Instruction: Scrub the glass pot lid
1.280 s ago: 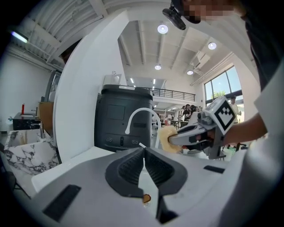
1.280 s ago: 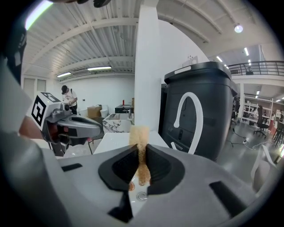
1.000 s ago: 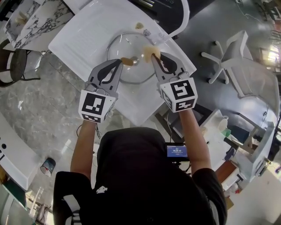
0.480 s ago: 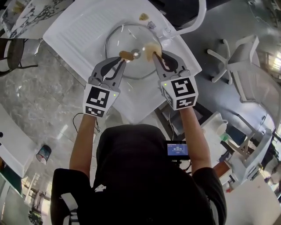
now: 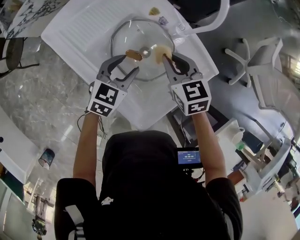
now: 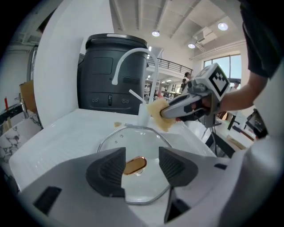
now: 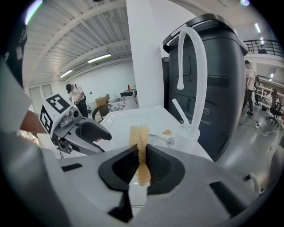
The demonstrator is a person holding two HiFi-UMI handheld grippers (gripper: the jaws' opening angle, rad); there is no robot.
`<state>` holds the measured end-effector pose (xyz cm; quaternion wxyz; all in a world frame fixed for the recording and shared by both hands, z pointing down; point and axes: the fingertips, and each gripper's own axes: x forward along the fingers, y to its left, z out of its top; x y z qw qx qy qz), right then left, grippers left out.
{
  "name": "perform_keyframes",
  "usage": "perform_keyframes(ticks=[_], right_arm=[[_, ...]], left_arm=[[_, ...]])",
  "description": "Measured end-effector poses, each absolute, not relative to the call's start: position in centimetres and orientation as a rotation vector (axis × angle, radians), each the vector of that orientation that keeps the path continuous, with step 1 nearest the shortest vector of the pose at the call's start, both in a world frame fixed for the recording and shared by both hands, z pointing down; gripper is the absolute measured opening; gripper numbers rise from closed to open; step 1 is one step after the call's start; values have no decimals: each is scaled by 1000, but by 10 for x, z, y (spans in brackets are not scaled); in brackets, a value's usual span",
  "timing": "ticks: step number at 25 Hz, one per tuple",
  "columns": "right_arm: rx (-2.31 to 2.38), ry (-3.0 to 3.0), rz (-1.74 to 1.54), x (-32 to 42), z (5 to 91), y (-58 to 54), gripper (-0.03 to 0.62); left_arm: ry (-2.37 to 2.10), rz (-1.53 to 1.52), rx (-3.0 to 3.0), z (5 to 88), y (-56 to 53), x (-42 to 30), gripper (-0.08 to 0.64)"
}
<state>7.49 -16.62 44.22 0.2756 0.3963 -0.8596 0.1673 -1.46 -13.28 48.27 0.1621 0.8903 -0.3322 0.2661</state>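
Note:
The glass pot lid lies flat in the white sink, its copper knob on top. My left gripper is open; its jaws have just been opening, and the knob shows in the gap between the dark pads with neither pad pressing on it. My right gripper is shut on a tan sponge, held just above the lid's right side. In the right gripper view the sponge stands pinched upright between the jaws, with the lid's rim beyond it.
A white curved tap rises at the sink's far right corner, in front of a dark cylindrical machine. A small tan scrap lies on the sink's far rim. White chairs stand on the floor to the right.
Both grippers have sunk toward the sink. The left jaws, shut on the copper knob before, now stand apart from it. The right gripper still holds the sponge.

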Motion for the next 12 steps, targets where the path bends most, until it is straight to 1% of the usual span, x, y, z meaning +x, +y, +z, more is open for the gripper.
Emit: perform_keyframes(ticks=[6,12], right_arm=[[1036,-2296,457,76,456,-158,26],[1044,-2282,484,80,466,-156,26]], left_arm=[[-845,884,2566,507,-133,-16,252],[-749,1011,2581,524,-136,-13,275]])
